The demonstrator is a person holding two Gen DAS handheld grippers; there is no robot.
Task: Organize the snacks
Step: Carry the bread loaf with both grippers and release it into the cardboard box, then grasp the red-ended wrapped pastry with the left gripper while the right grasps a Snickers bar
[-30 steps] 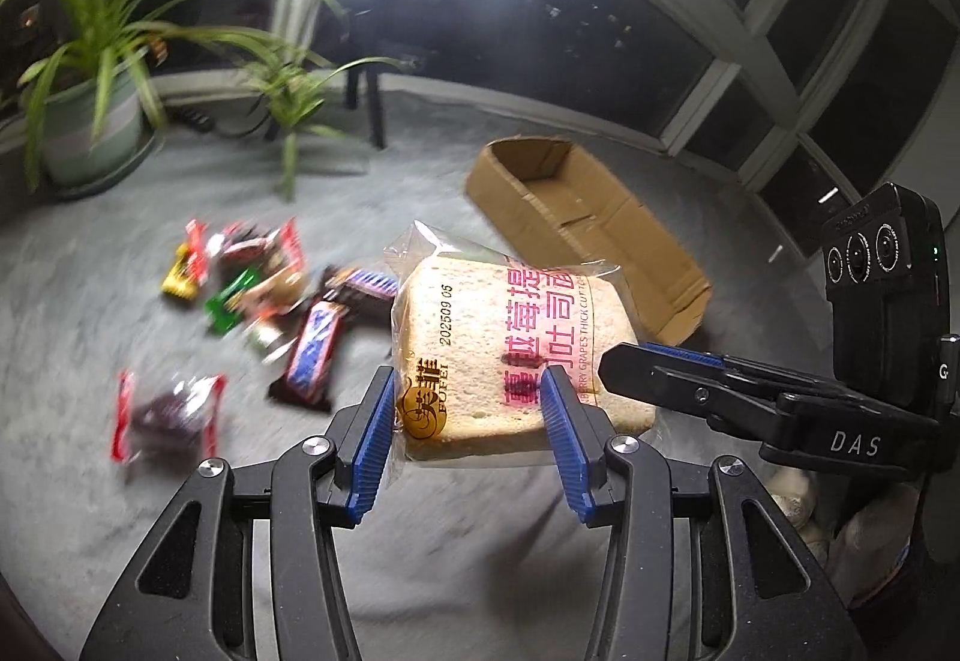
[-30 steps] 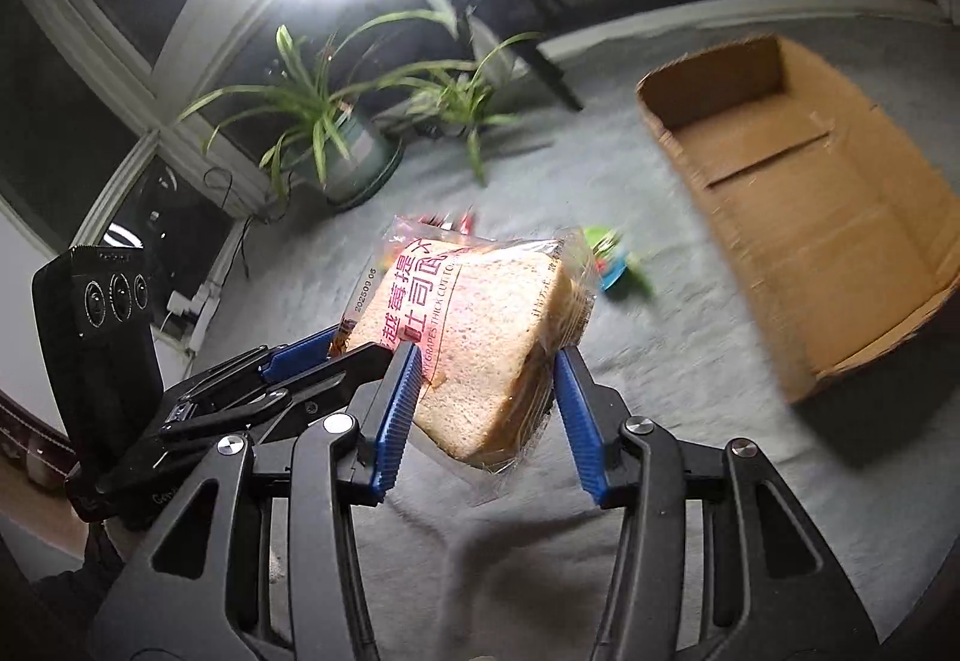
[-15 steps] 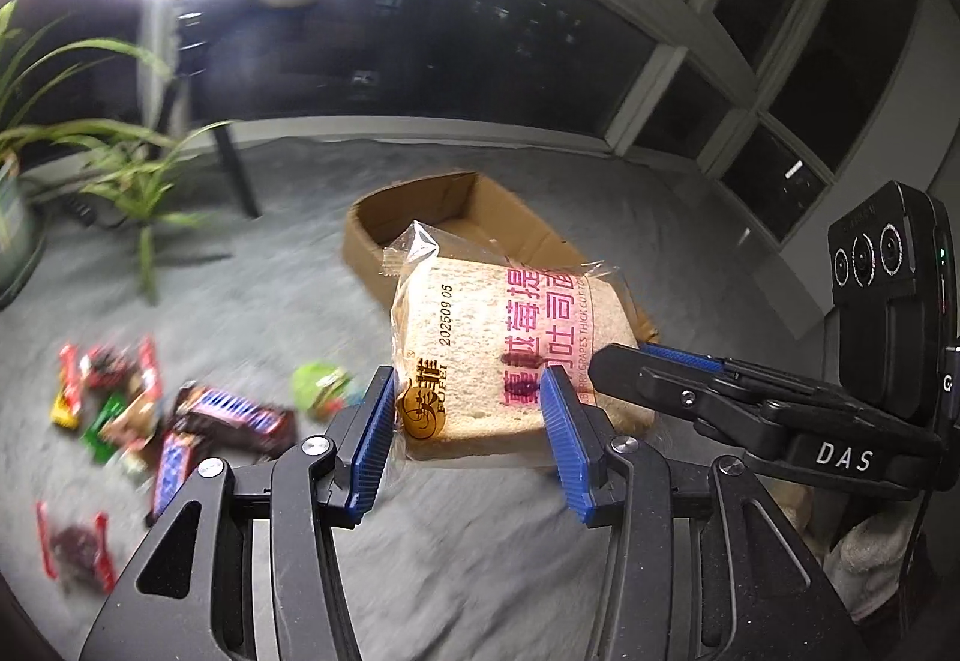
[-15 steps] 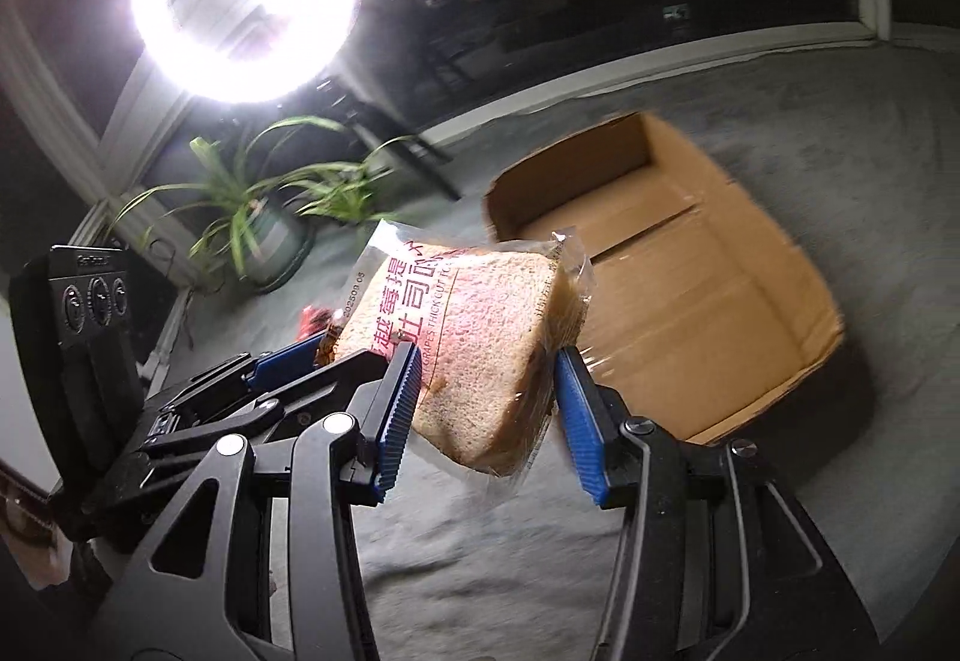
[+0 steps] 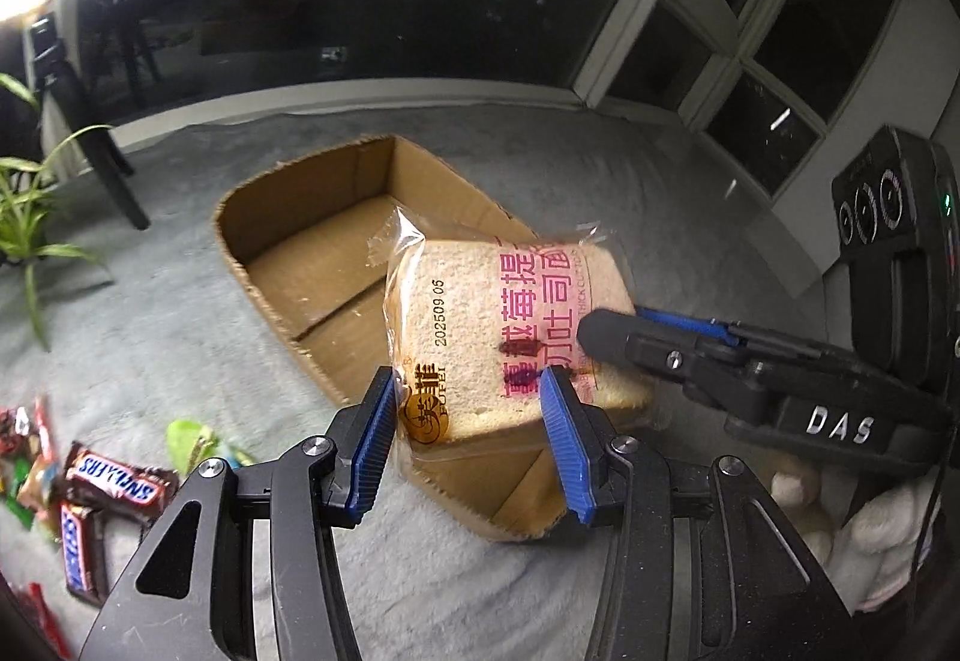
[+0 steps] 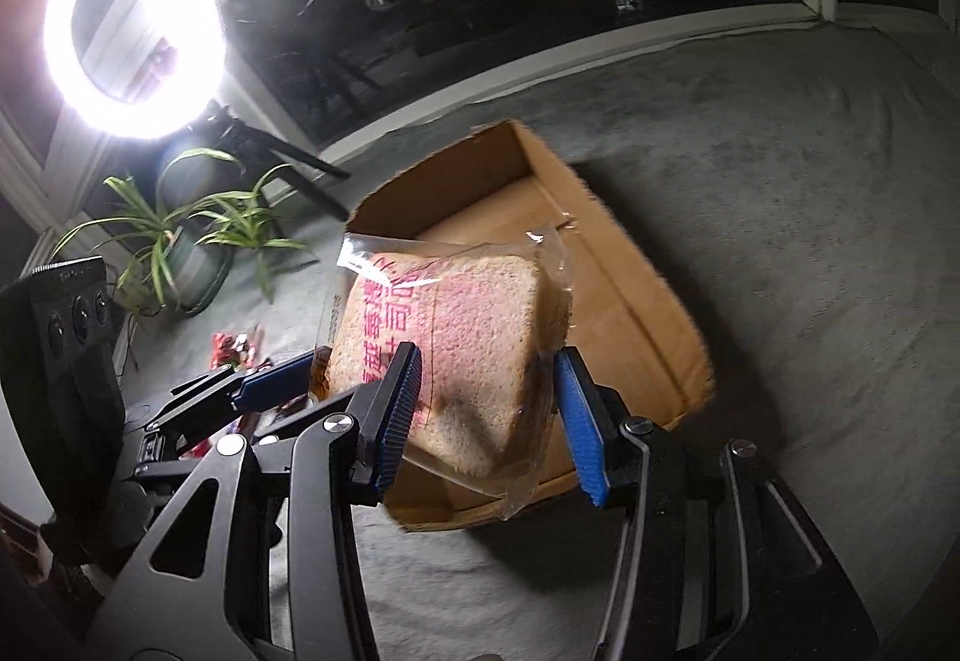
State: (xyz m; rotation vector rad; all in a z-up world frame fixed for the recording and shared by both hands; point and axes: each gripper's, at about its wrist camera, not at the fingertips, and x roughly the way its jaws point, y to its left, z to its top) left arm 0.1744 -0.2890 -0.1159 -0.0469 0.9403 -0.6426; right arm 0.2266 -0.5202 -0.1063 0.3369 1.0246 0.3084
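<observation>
A wrapped slice of bread with pink print (image 5: pixel 498 337) hangs in the air above the open cardboard box (image 5: pixel 300 253). My left gripper (image 5: pixel 471 421) is shut on its lower edge. My right gripper (image 6: pixel 489 391) is shut on the same bread pack (image 6: pixel 456 355) from the other side; its fingers (image 5: pixel 606 331) show in the left wrist view. The box also shows in the right wrist view (image 6: pixel 606 295), right below the bread.
Snickers bars (image 5: pixel 114 487) and several other small snack packs (image 5: pixel 192 439) lie on the grey cloth at the left. Potted plants (image 6: pixel 186 241) and a bright ring light (image 6: pixel 132 30) stand at the back left. Windows run behind.
Both grippers have carried the bread pack rightward from over the snack pile to above the cardboard box. Both grips are unchanged.
</observation>
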